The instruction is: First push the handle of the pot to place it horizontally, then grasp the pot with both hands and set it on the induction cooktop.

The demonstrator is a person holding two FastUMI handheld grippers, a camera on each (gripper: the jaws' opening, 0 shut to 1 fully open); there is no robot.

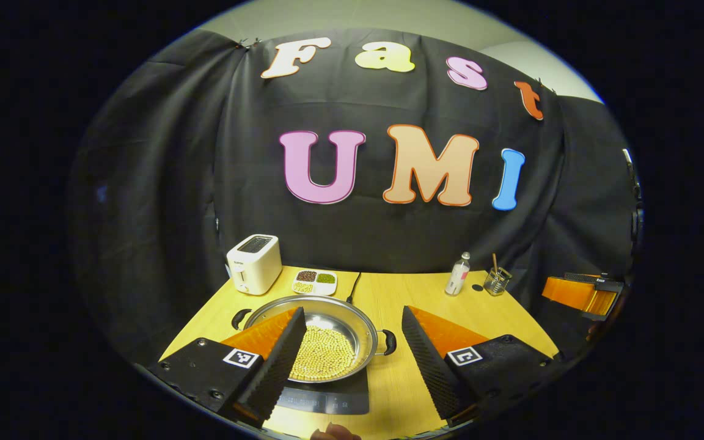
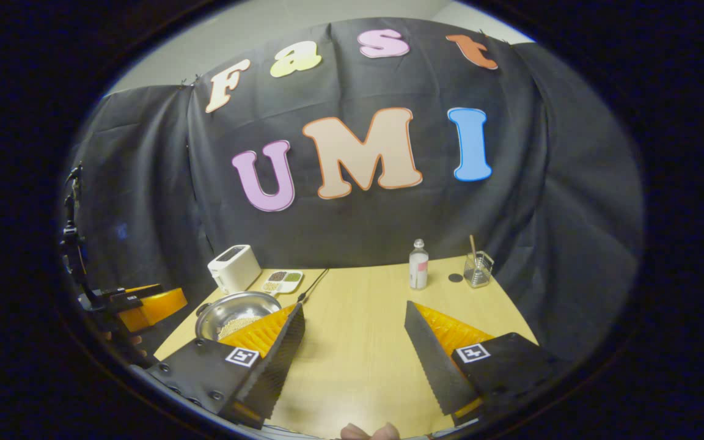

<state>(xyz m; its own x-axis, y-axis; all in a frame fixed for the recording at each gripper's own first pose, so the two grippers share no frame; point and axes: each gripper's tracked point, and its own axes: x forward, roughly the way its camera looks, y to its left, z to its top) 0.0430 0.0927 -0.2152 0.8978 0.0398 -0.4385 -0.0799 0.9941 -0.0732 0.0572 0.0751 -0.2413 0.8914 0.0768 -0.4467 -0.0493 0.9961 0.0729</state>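
I see the pot (image 1: pixel 318 336) sitting on the induction cooktop (image 1: pixel 333 400) at the near left of the table (image 1: pixel 401 305), beans inside, its side handles out to left and right; my left gripper (image 1: pixel 352 360) hangs above it with fingers spread apart, touching nothing; my right gripper (image 2: pixel 355 360) is likewise spread wide over bare wood to the right of the pot; farther back stand a toaster (image 1: pixel 255 263), a divided dish (image 1: pixel 315 282), a bottle (image 1: pixel 458 274) and a glass cup (image 1: pixel 497 281).
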